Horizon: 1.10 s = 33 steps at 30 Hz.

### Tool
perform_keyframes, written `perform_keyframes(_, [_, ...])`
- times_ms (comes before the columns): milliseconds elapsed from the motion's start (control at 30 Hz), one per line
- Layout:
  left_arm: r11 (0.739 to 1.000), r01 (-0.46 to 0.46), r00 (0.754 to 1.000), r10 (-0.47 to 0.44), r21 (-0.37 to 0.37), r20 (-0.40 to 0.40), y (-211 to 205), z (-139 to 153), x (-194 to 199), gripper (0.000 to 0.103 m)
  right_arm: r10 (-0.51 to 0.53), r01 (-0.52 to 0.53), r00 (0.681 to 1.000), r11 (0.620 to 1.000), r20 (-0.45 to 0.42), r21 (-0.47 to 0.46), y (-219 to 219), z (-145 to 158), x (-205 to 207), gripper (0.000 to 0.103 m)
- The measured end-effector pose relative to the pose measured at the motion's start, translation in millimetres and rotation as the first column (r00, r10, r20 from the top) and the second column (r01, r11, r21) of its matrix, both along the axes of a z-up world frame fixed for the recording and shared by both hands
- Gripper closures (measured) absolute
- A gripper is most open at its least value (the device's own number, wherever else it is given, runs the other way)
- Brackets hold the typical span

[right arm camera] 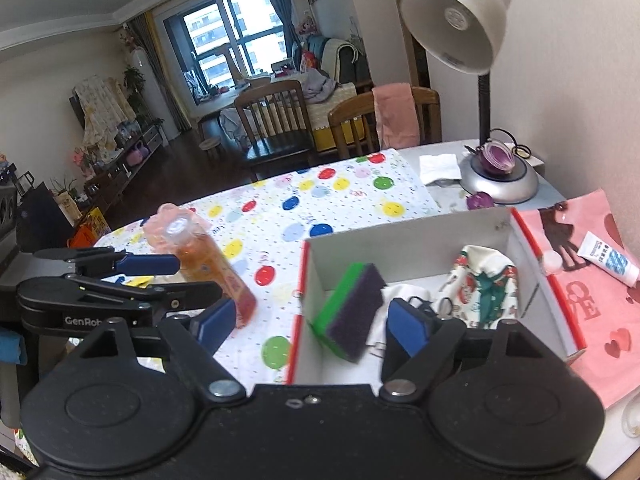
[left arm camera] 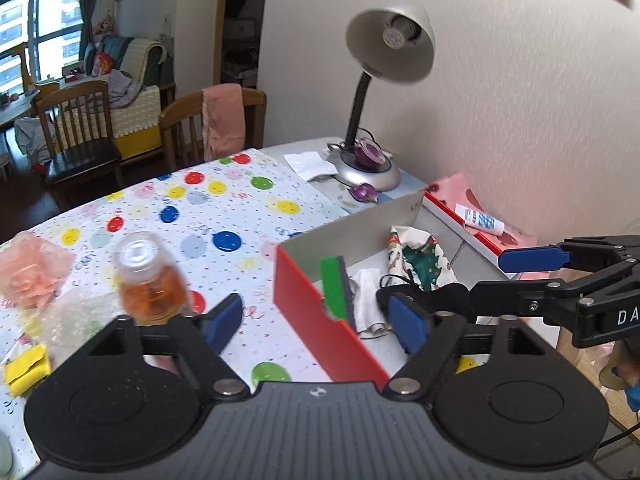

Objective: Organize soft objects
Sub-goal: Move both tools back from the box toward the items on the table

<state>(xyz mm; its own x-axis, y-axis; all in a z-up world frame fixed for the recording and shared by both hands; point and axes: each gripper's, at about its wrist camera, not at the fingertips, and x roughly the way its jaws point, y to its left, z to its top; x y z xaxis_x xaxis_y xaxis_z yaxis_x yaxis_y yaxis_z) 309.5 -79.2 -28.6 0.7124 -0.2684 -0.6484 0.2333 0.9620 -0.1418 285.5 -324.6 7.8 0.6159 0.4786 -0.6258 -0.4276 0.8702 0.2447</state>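
A red box with white inner walls (left arm camera: 304,308) (right arm camera: 400,236) stands on the dotted tablecloth. Inside it lie a green and purple sponge (left arm camera: 336,288) (right arm camera: 352,312), blurred and tilted on edge, a white cloth (left arm camera: 368,300), a patterned cloth (left arm camera: 420,256) (right arm camera: 484,284) and a black soft item (left arm camera: 424,294). My right gripper (right arm camera: 310,326) (left arm camera: 516,276) hangs open over the box, its pads clear of the sponge. My left gripper (left arm camera: 316,322) (right arm camera: 176,278) is open above the box's left wall, holding nothing. A pink mesh puff (left arm camera: 28,268) and a yellow cloth (left arm camera: 28,368) lie at the table's left.
A bottle of orange liquid (left arm camera: 148,280) (right arm camera: 212,268) stands left of the box. A desk lamp (left arm camera: 388,44) (right arm camera: 456,24) rises behind it by the wall. A pink bag (right arm camera: 592,300) with a white tube (right arm camera: 608,258) lies on the right. Chairs stand beyond the table.
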Motion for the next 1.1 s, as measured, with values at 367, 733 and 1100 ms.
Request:
perform_keyframes(367, [0.997,-0.069,0.997,0.070,-0.044,0.031,71.6,8.1,-40.8,0.016,0.052,-0.052,0.997,0.999,0.062,-0.006,63.4,10.5,-34.6,0.013])
perform_keyframes(733, [0.988,-0.137,0.989,0.140,-0.066,0.049,141.6,-7.5,-66.1,0.000,0.090,-0.090,0.995,0.996,0.039,-0.003,128.7,-3.0,-47.8,0.003])
perform_keyframes(1100, [0.976,-0.193,0.981,0.191,-0.102,-0.020,214.9,-33.9,-65.2,0.000,0.137,-0.137,0.991,0.990,0.007,-0.022,185.7,-27.3,-51.1,0.002])
